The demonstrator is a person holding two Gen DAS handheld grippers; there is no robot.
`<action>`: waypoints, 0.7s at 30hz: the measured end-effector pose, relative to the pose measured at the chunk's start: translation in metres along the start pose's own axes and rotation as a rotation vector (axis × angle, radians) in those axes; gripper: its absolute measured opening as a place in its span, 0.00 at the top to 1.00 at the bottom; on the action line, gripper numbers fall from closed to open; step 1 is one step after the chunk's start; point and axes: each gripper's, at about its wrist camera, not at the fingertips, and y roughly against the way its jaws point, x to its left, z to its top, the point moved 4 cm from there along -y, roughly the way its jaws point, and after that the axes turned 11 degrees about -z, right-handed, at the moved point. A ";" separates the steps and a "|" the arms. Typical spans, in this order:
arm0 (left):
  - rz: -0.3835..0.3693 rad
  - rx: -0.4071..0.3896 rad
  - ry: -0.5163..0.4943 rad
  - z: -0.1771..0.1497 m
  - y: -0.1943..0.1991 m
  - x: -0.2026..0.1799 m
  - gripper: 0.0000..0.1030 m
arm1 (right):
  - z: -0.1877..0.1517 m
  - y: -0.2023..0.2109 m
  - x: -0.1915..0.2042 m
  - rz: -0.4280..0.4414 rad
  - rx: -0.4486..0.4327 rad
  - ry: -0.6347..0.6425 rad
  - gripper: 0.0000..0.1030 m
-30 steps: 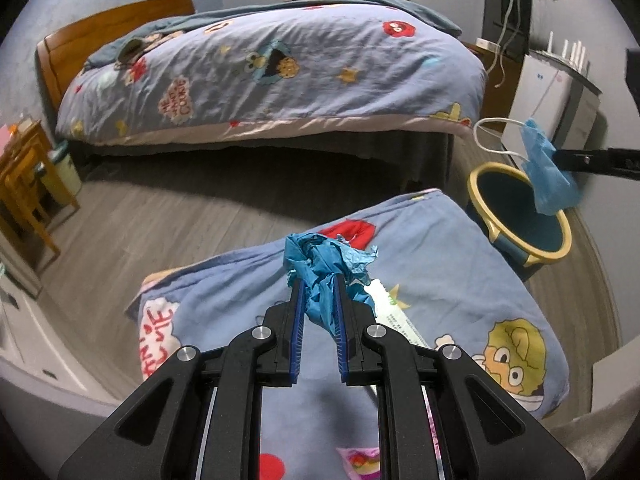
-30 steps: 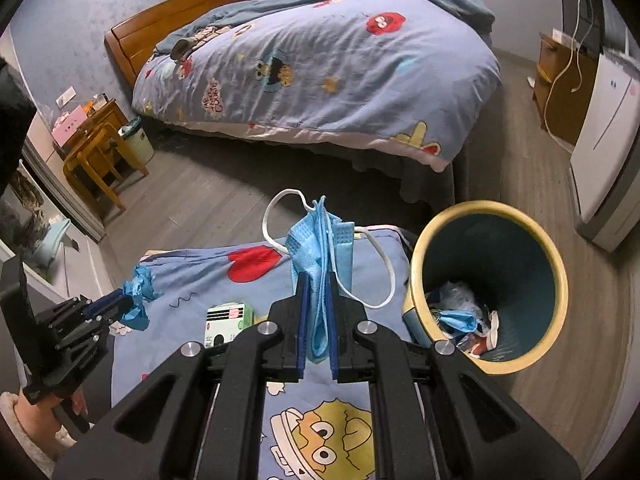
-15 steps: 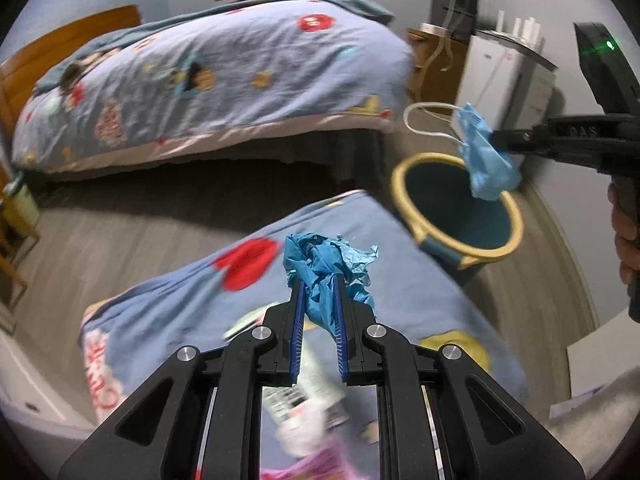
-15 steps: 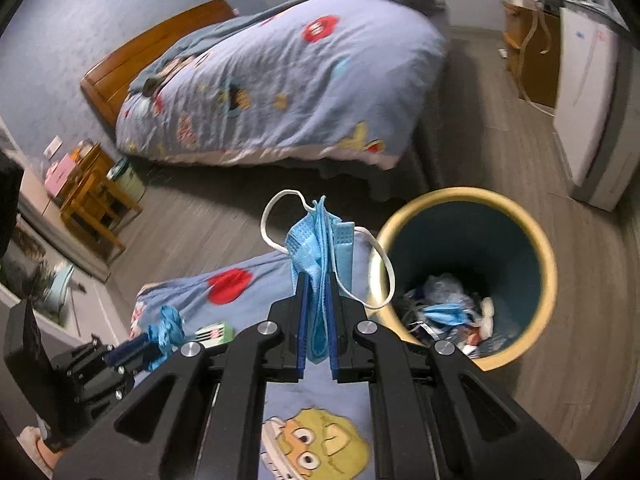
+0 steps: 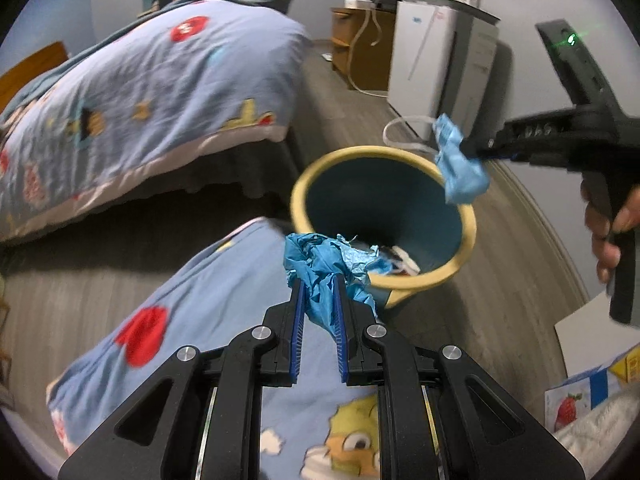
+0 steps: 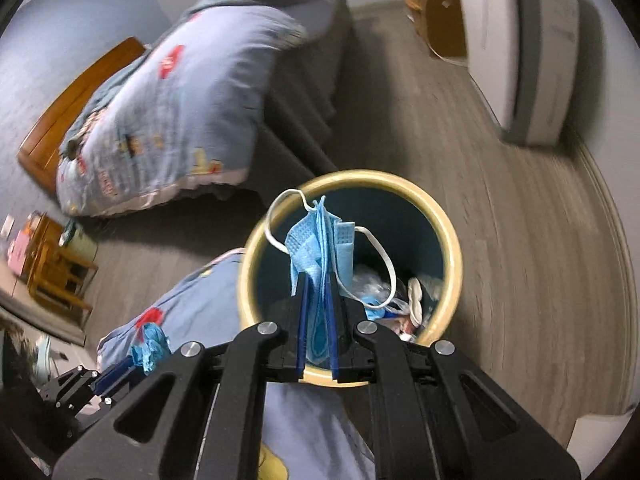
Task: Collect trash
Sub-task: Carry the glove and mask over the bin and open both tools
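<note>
My left gripper [image 5: 319, 280] is shut on a crumpled blue paper wad [image 5: 325, 262], held over the near rim of a yellow-rimmed blue bin [image 5: 464, 208]. My right gripper [image 6: 315, 278] is shut on a blue face mask [image 6: 320, 240] with white ear loops, held over the bin's [image 6: 452, 232] mouth. In the left wrist view the mask [image 5: 460, 168] hangs from the right gripper [image 5: 466, 148] at the bin's far right rim. The bin holds several pieces of trash [image 6: 400, 296]. The left gripper and its wad [image 6: 150, 344] show at lower left in the right wrist view.
A cartoon-print blue quilt [image 5: 224, 320] lies below my grippers beside the bin. A bed [image 5: 140, 80] stands across the wood floor. A white appliance [image 5: 436, 52] and a wooden cabinet [image 5: 360, 40] line the far wall. Small wooden stools [image 6: 52, 272] stand at left.
Both grippers moved right toward the bin, each still holding its item. The mask is now over the bin's mouth and the paper wad at its near rim.
</note>
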 end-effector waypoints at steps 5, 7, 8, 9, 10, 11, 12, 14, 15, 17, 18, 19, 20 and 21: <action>-0.039 0.042 -0.012 0.020 -0.044 -0.006 0.85 | -0.011 -0.033 -0.022 -0.034 0.079 -0.072 0.92; -0.044 0.055 -0.031 0.027 -0.063 -0.009 0.85 | -0.014 -0.041 -0.028 -0.036 0.096 -0.094 0.92; -0.044 0.059 -0.039 0.030 -0.070 -0.011 0.85 | -0.014 -0.044 -0.030 -0.036 0.098 -0.102 0.92; -0.043 0.063 -0.049 0.033 -0.078 -0.013 0.85 | -0.013 -0.046 -0.031 -0.035 0.097 -0.110 0.92; -0.038 0.065 -0.056 0.035 -0.083 -0.014 0.85 | -0.012 -0.047 -0.032 -0.035 0.093 -0.116 0.92; -0.034 0.067 -0.063 0.037 -0.088 -0.016 0.85 | -0.012 -0.047 -0.034 -0.034 0.085 -0.124 0.92; -0.030 0.067 -0.068 0.040 -0.093 -0.017 0.85 | -0.011 -0.046 -0.035 -0.029 0.075 -0.132 0.92; -0.028 0.059 -0.065 0.044 -0.097 -0.017 0.80 | -0.009 -0.045 -0.033 -0.022 0.063 -0.134 0.92; -0.030 0.051 -0.062 0.048 -0.098 -0.017 0.79 | -0.008 -0.044 -0.033 -0.020 0.056 -0.133 0.92; -0.030 0.042 -0.065 0.051 -0.099 -0.016 0.69 | -0.006 -0.045 -0.032 -0.013 0.048 -0.133 0.89; -0.026 0.040 -0.066 0.053 -0.100 -0.015 0.64 | -0.006 -0.045 -0.031 -0.005 0.046 -0.134 0.83; -0.023 0.036 -0.065 0.054 -0.100 -0.014 0.49 | -0.005 -0.045 -0.030 0.002 0.045 -0.135 0.80; -0.019 0.033 -0.062 0.054 -0.100 -0.014 0.36 | -0.005 -0.044 -0.030 0.008 0.043 -0.136 0.72; -0.014 0.022 -0.062 0.054 -0.099 -0.013 0.35 | -0.004 -0.044 -0.030 0.009 0.038 -0.137 0.69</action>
